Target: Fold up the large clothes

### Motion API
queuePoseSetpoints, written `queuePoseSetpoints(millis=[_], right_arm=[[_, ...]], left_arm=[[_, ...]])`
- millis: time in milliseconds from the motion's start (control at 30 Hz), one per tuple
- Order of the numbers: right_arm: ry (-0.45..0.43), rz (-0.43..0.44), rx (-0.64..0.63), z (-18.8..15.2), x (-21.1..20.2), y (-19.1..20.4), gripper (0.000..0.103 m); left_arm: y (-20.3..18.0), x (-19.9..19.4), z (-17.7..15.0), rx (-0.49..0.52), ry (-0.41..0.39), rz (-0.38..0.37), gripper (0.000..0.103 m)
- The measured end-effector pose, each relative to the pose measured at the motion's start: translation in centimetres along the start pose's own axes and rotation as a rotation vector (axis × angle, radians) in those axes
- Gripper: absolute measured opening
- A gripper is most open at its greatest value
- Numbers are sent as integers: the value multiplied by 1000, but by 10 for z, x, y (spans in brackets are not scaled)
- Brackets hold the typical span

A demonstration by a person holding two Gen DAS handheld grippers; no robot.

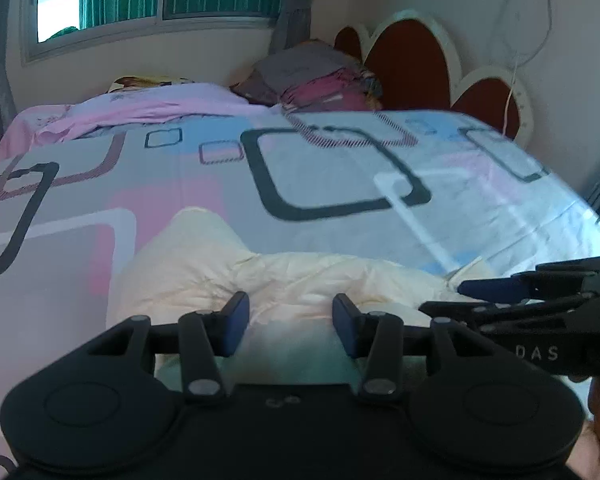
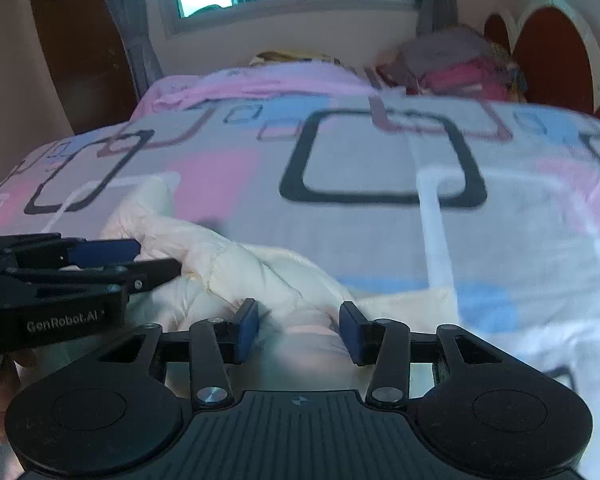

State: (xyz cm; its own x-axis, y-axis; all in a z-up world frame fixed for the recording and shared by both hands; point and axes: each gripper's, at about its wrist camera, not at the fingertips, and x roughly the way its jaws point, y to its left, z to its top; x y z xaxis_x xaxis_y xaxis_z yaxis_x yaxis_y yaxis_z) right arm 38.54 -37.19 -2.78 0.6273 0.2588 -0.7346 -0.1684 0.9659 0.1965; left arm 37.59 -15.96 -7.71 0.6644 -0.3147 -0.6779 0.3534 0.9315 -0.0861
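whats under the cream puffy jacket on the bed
The cream quilted puffy jacket lies straight on the bedsheet printed with pink, blue and grey rounded squares. The sheet shows all round its far side; whatever is beneath the jacket's middle is covered, and its near edge is hidden by the gripper bodies.

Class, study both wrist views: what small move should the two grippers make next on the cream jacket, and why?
Probably lower both and close on the cream jacket. The left gripper and right gripper hang side by side over it with jaws apart; nothing looks pinched, and the jacket lies crumpled on the bed, not yet folded.
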Motion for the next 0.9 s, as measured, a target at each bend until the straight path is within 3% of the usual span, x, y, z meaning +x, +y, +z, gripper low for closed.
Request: queuePoseSetpoints(millis=[200, 367, 433, 500, 667, 900], right_arm=[[-8, 13, 31, -15, 11, -8, 45], [11, 24, 51, -12, 4, -9, 45], [-29, 32, 76, -11, -20, -10, 45], [-85, 70, 63, -19, -56, -8, 45], [-97, 109, 25, -55, -112, 12, 45], [3, 68, -49, -99, -100, 36, 45]], left_arm=[[-18, 13, -11, 80, 3, 98, 46], [-13, 11, -8, 98, 28, 73, 47], [-12, -9, -5, 82, 17, 70, 53], [-10, -44, -13, 72, -45, 46, 63], [-11, -101, -55, 60, -33, 35, 60], [-10, -109, -93, 36, 17, 33, 61]])
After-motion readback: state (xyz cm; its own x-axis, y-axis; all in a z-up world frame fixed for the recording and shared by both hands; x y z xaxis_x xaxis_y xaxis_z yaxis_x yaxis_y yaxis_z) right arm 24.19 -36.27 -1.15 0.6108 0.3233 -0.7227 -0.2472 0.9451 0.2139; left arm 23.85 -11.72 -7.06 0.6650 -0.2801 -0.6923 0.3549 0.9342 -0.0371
